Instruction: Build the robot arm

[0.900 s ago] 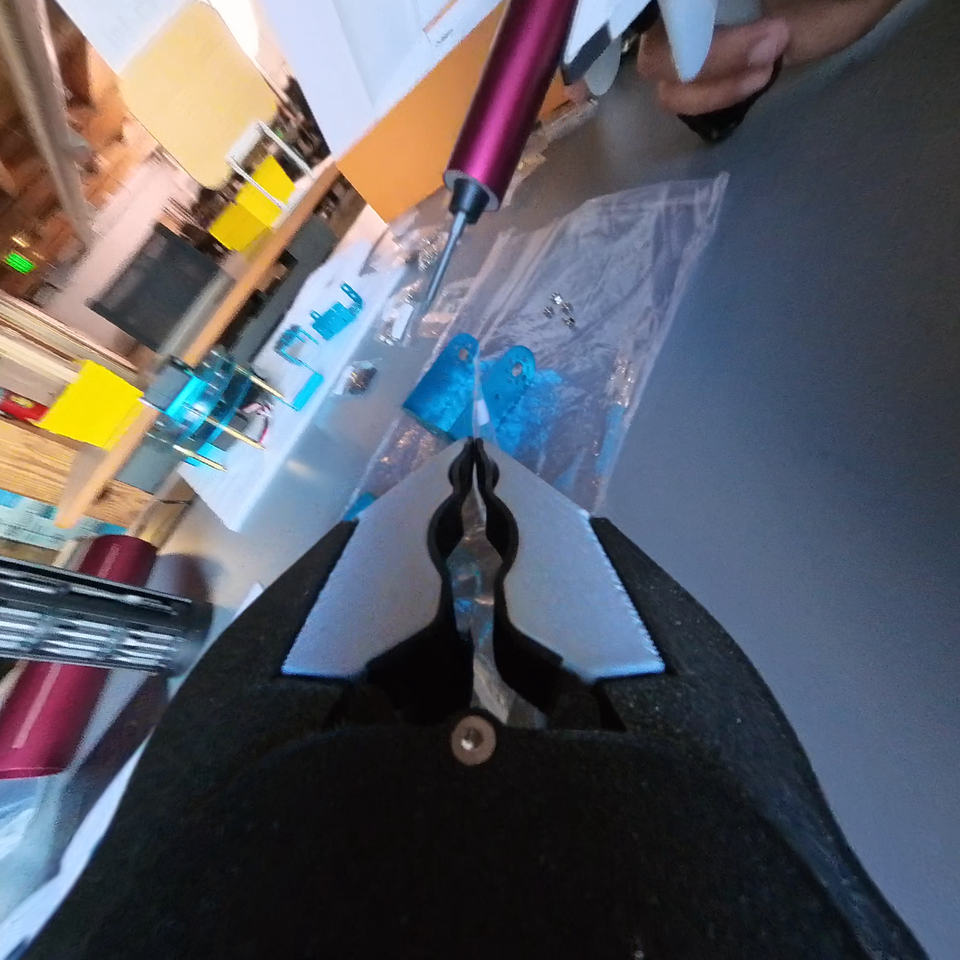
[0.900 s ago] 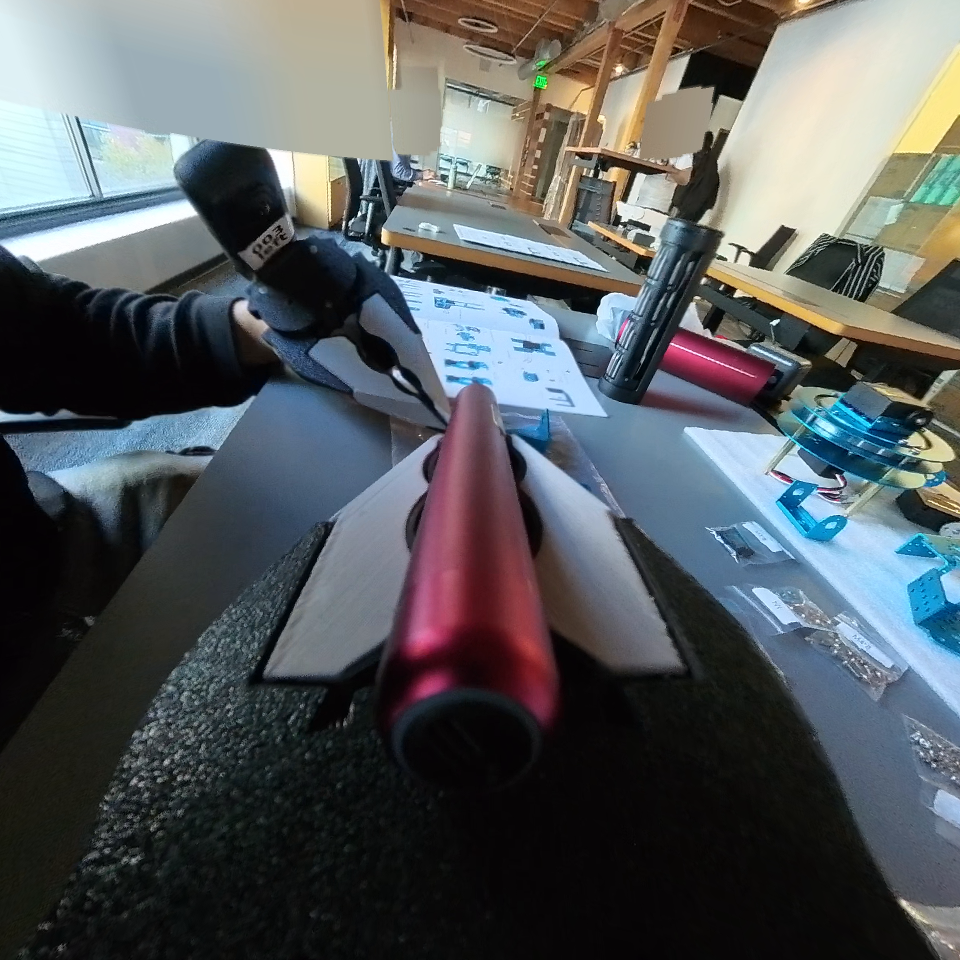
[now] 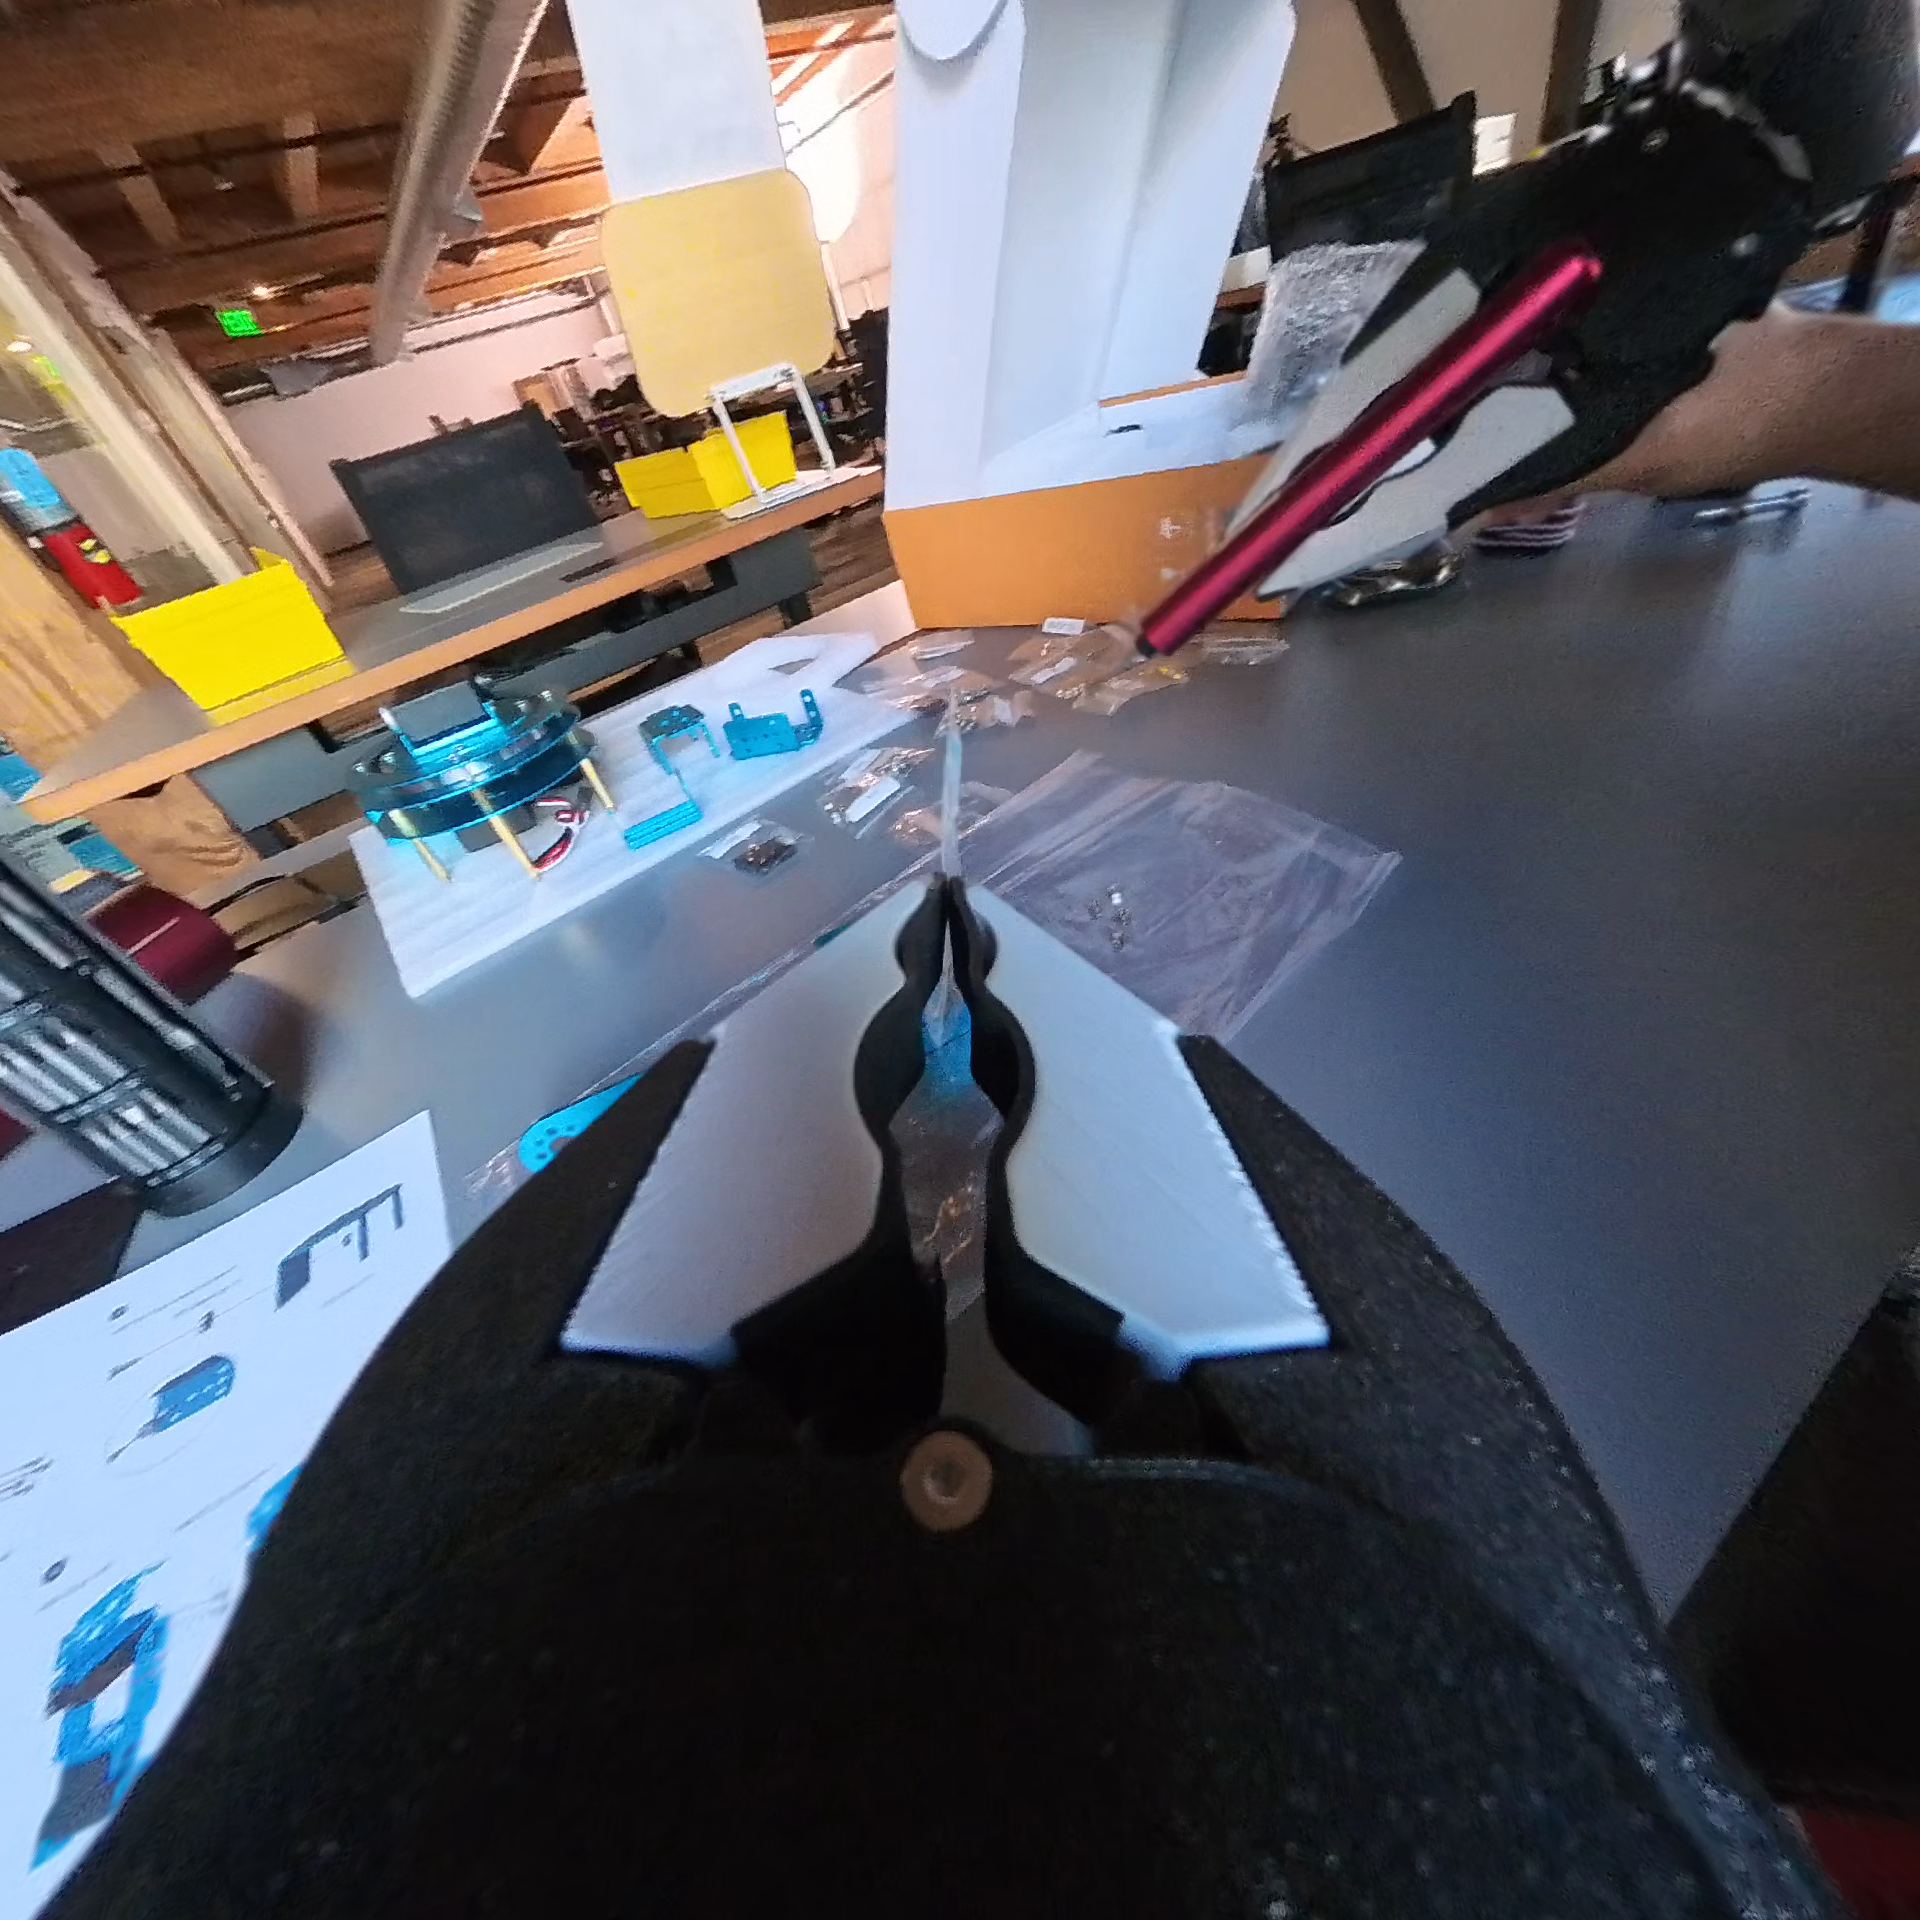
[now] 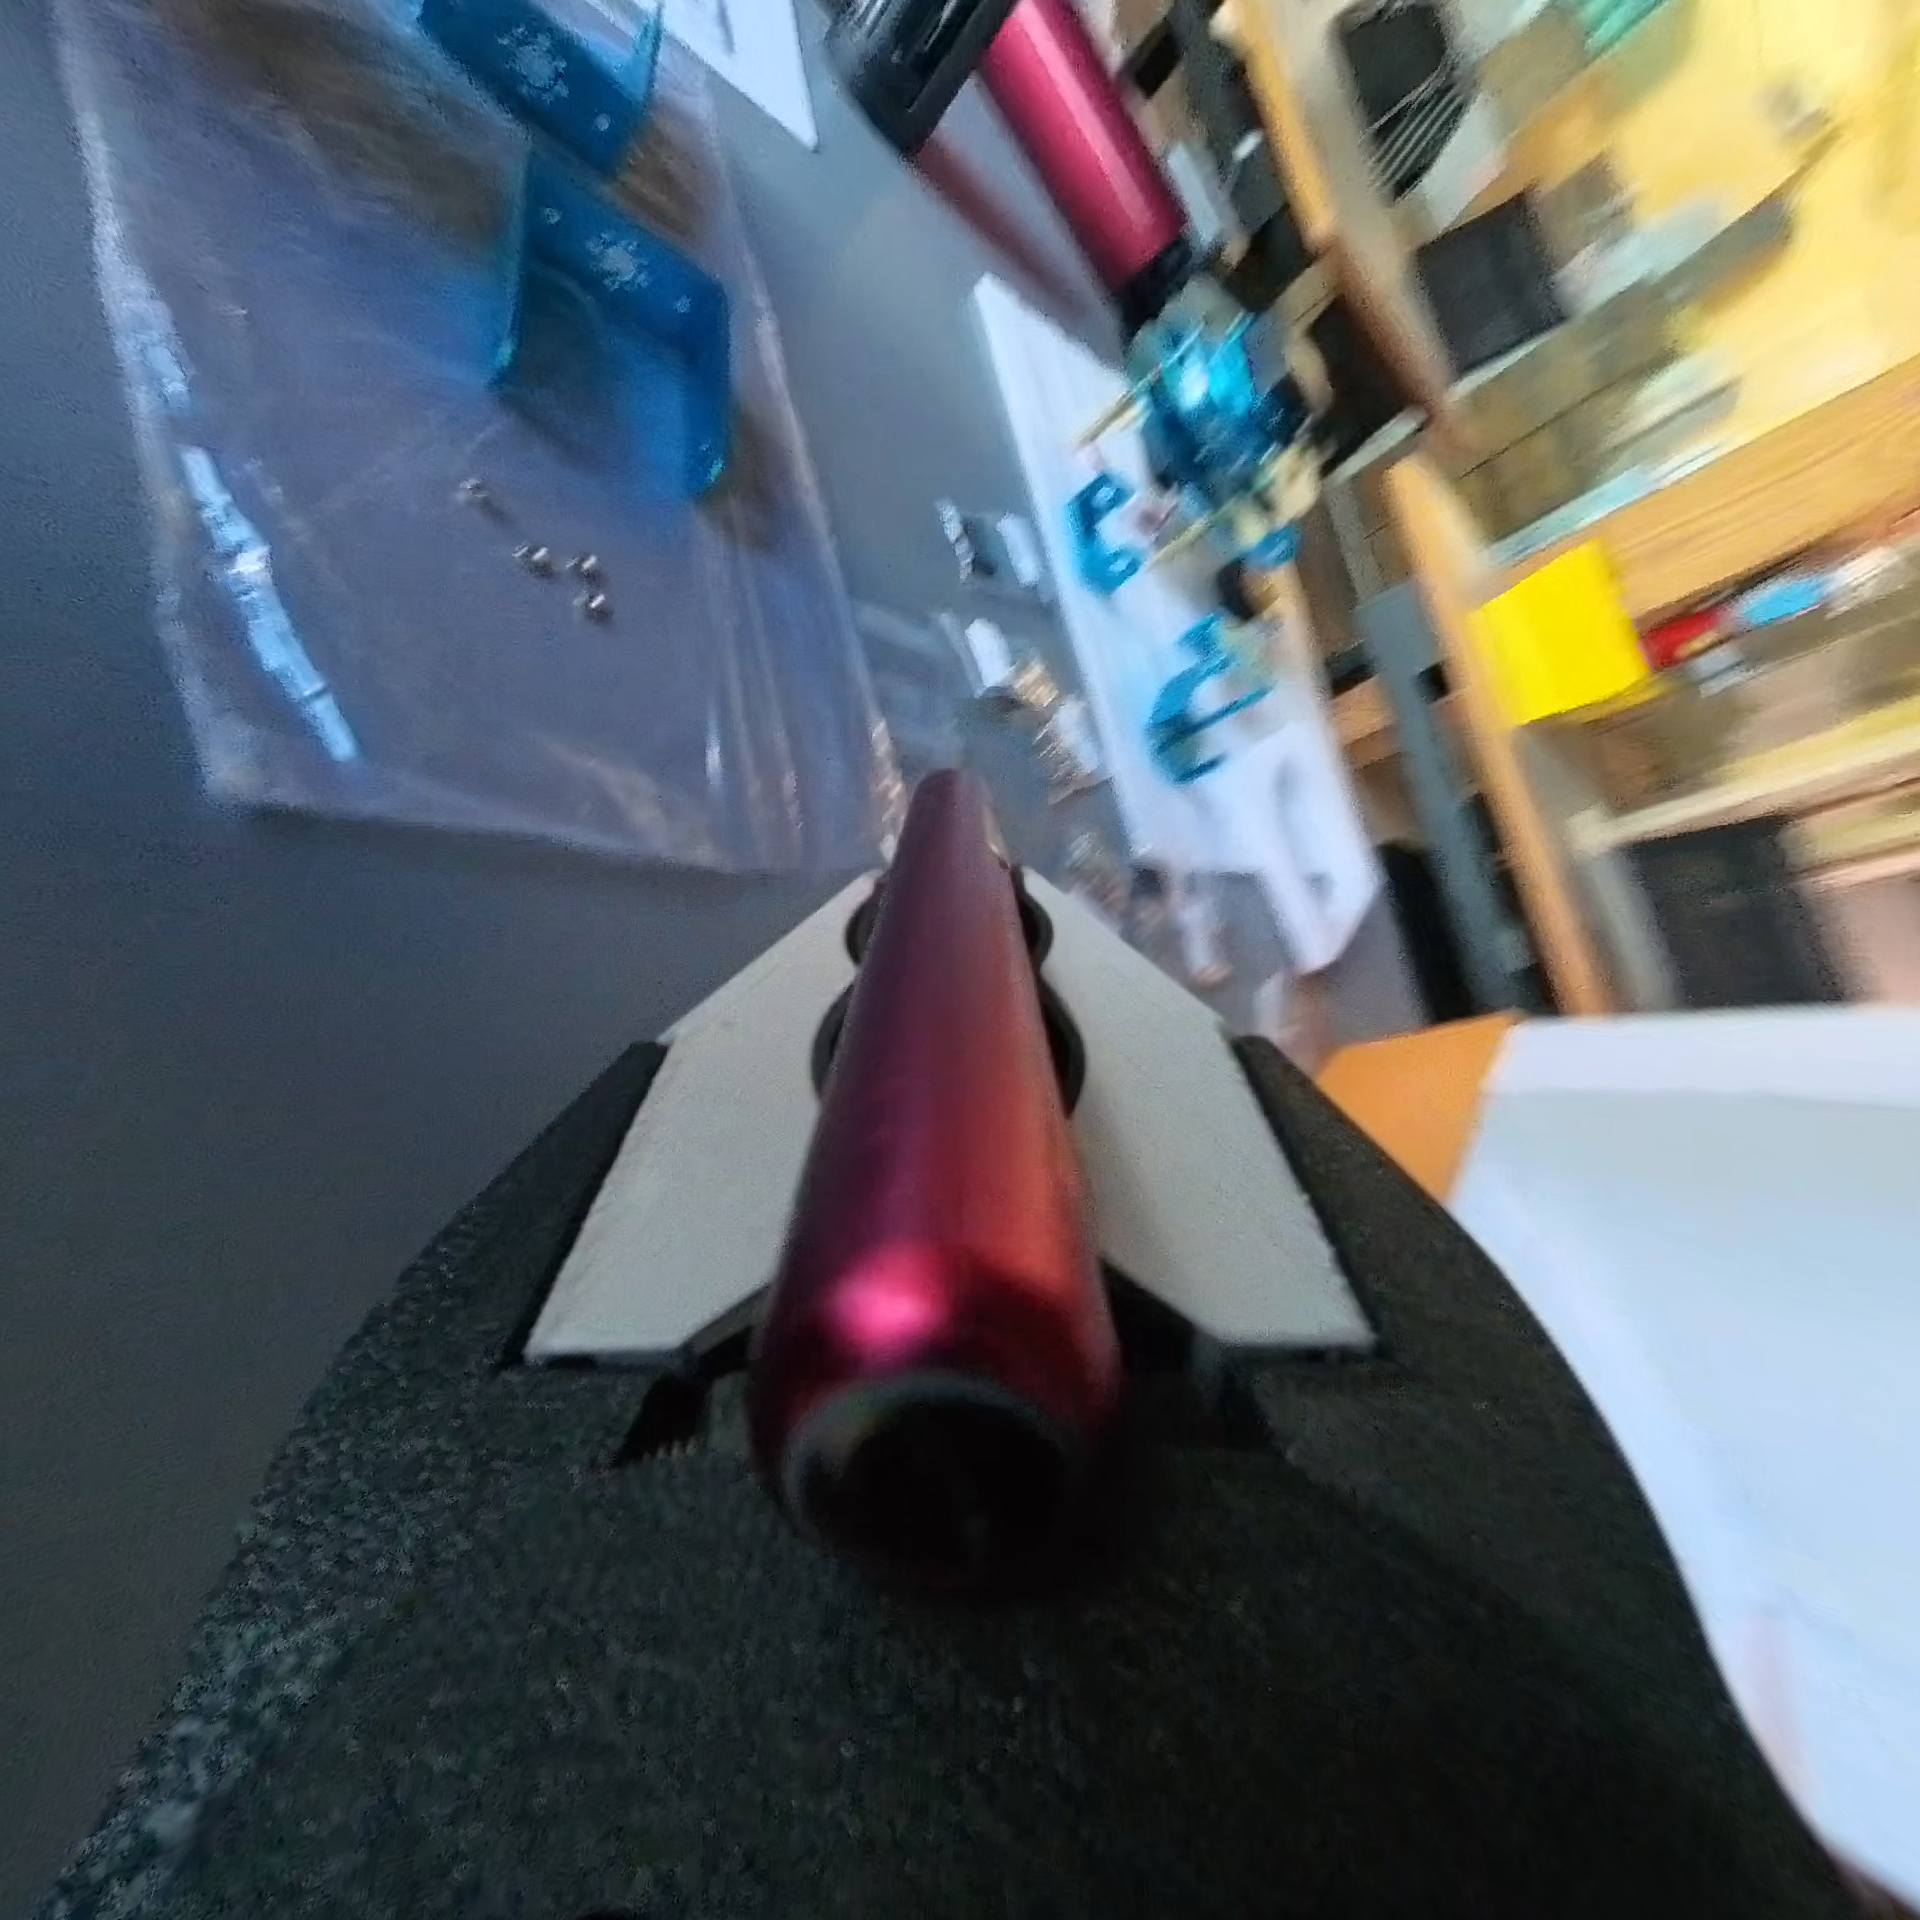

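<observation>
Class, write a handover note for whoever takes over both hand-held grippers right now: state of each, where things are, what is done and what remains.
Left hand-held gripper: shut on the edge of the clear plastic bag, which lies on the grey table.
Right hand-held gripper: shut on the red screwdriver, held in the air, clear of the bag.
Blue brackets and small screws lie in the bag; the screwdriver touches none of them.

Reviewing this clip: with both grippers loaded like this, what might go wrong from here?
1. The left gripper pinches only a thin edge of the clear plastic bag; it may slip, or the loose screws may roll off.
2. The right gripper holds the red screwdriver lengthwise; the view is blurred, so its tip could snag the bag.
</observation>
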`<state>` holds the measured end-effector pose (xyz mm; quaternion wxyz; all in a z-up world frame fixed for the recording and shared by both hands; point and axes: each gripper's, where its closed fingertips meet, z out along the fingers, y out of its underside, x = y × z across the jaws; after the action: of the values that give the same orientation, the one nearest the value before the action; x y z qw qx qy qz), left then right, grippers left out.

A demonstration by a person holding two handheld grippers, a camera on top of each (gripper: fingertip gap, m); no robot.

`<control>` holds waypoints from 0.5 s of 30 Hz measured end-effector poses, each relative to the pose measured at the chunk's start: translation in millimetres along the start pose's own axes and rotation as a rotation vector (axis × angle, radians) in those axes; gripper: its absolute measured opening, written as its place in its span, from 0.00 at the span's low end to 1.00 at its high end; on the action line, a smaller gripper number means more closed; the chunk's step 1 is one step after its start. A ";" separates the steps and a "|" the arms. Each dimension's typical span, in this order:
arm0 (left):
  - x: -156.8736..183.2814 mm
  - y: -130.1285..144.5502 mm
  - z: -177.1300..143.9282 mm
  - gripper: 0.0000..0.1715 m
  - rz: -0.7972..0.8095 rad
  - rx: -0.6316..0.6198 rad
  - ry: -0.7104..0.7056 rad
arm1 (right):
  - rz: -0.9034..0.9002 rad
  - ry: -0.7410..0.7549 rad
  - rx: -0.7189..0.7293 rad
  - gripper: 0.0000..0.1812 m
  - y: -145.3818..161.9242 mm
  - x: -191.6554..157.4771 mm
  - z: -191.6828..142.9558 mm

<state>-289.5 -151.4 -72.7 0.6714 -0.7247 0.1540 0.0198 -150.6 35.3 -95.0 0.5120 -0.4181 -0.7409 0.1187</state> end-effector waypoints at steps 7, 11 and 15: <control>13.1 -13.6 7.6 0.00 -0.002 0.082 0.079 | 0.902 -0.282 0.265 0.11 25.7 14.3 -60.2; 18.1 -19.4 3.8 0.00 0.007 0.102 0.104 | 0.950 -0.382 0.102 0.12 27.6 22.7 -102.0; 20.8 -26.0 -2.3 0.00 0.002 0.131 0.117 | 0.591 -0.416 -0.377 0.11 50.3 32.9 -143.2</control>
<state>-263.7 -156.3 -52.3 0.7072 -0.6790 0.1947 -0.0321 -6.9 54.9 -39.5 0.2092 -0.6666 -0.6855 0.2051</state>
